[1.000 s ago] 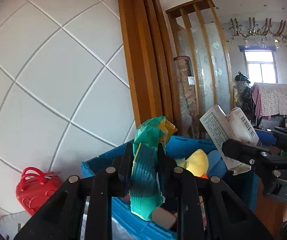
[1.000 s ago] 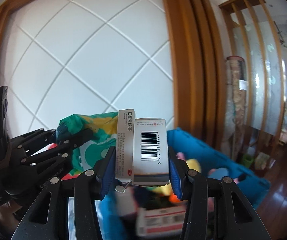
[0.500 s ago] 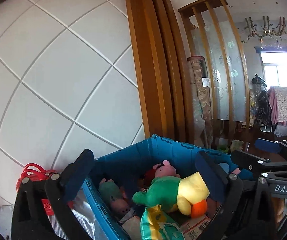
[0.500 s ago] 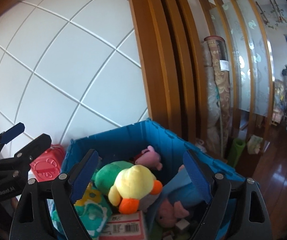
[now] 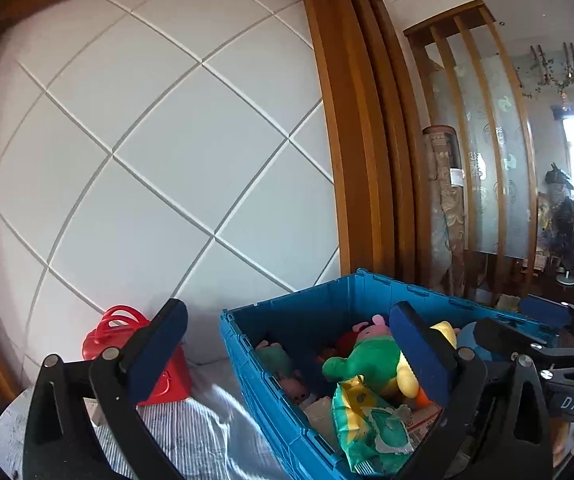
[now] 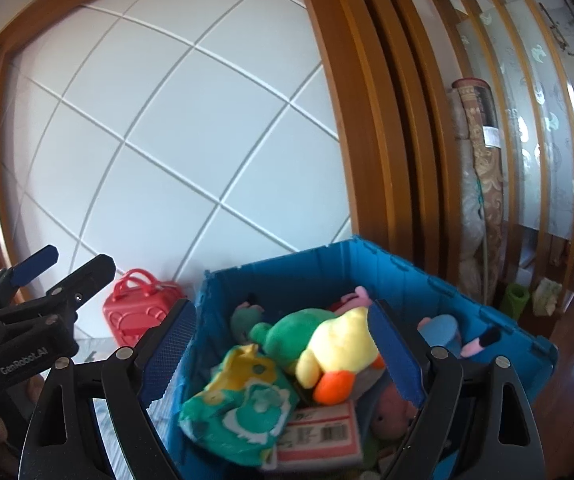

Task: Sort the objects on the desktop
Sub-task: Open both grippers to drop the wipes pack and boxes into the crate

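Note:
A blue crate [image 5: 247, 344] [image 6: 279, 264] holds soft toys. Among them are a green and yellow plush duck [image 5: 371, 364] [image 6: 327, 344] and a pink pig [image 5: 375, 324]. A green and yellow packet [image 5: 367, 424] [image 6: 243, 404] lies inside near the front, free of any grip. Beside it lies a white and red box with a barcode [image 6: 319, 436]. My left gripper [image 5: 287, 320] hangs open over the crate's left wall, its jaws wide and empty. My right gripper [image 6: 283, 312] is open above the crate's contents, touching nothing.
A red toy suitcase [image 5: 167, 380] [image 6: 139, 312] stands left of the crate on a striped cloth [image 5: 191, 432]. A white panelled wall with a wooden frame rises close behind. The other gripper shows at each view's edge: left gripper [image 6: 63, 268], right gripper [image 5: 527, 320].
Both grippers have opened. The packet left the left gripper and the box left the right one; both now lie in the crate. The left view has shifted so the crate sits further right.

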`<action>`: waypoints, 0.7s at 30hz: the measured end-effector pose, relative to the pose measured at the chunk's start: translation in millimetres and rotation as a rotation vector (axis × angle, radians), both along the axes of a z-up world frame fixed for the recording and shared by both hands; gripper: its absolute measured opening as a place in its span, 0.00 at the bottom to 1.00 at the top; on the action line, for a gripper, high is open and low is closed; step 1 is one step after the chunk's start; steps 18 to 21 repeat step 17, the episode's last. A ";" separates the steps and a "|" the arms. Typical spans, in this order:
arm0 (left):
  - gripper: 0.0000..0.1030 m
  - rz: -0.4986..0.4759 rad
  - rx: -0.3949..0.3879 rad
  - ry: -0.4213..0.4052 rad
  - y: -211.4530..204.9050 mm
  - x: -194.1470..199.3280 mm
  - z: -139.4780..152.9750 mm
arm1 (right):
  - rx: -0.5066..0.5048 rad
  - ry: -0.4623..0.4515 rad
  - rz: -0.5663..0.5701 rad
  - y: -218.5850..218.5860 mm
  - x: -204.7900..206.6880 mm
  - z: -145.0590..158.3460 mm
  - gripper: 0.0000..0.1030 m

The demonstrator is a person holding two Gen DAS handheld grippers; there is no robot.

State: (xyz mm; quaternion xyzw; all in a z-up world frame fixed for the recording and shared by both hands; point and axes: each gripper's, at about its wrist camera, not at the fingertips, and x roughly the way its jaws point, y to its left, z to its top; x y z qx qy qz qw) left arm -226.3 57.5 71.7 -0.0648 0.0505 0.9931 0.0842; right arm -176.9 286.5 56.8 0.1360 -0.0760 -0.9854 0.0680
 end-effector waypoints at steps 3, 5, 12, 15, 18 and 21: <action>1.00 -0.005 0.006 0.009 -19.4 19.8 4.3 | 0.002 0.011 -0.001 -19.1 21.2 6.0 0.86; 1.00 -0.039 0.016 -0.010 -34.1 31.7 5.7 | 0.001 0.023 -0.006 -34.5 38.6 8.9 0.86; 1.00 -0.050 0.000 -0.057 -94.2 79.7 -4.6 | -0.034 0.021 -0.014 -94.6 92.2 6.0 0.88; 1.00 -0.015 -0.021 -0.055 -116.3 101.1 -9.8 | -0.040 0.011 -0.018 -120.4 114.5 1.2 0.88; 1.00 0.005 -0.021 -0.056 -127.9 112.4 -13.9 | -0.037 0.007 -0.027 -136.2 132.3 -3.5 0.88; 1.00 0.005 -0.021 -0.056 -127.9 112.4 -13.9 | -0.037 0.007 -0.027 -136.2 132.3 -3.5 0.88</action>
